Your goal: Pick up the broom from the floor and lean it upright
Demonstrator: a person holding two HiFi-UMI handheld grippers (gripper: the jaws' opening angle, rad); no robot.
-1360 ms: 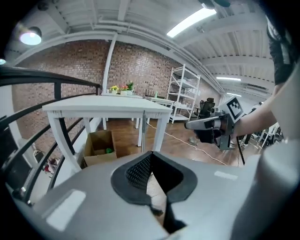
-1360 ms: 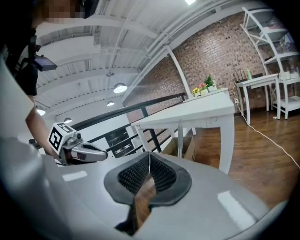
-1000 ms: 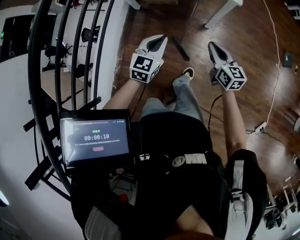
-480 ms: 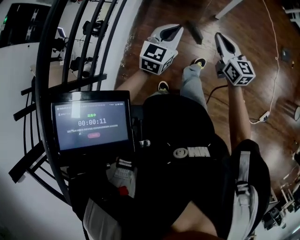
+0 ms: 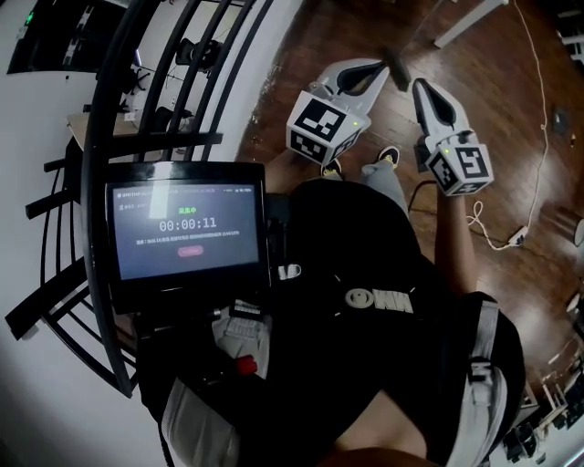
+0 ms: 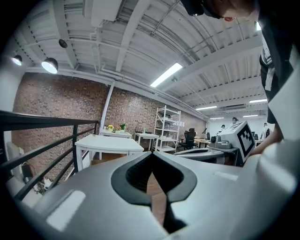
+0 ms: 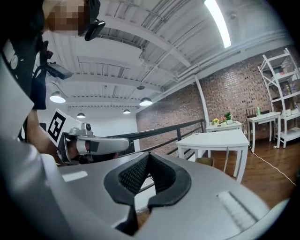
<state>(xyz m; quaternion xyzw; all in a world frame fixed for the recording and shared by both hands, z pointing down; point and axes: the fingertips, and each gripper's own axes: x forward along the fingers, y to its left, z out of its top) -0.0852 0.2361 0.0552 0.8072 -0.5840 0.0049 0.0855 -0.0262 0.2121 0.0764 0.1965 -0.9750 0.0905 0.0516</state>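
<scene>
With the left gripper point(image 5: 381, 67) and right gripper point(image 5: 419, 88) both closed on nothing, the dark broom point(image 5: 400, 73) lying on the floor point(image 5: 497, 100) at top centre could get shoved away if they arrive without opening first

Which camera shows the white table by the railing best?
The right gripper view: the white table shows its whole top and several legs, large and clear. The left gripper view shows it smaller, mostly its top. The head view catches only a white leg at the top edge, probably this table's.
</scene>
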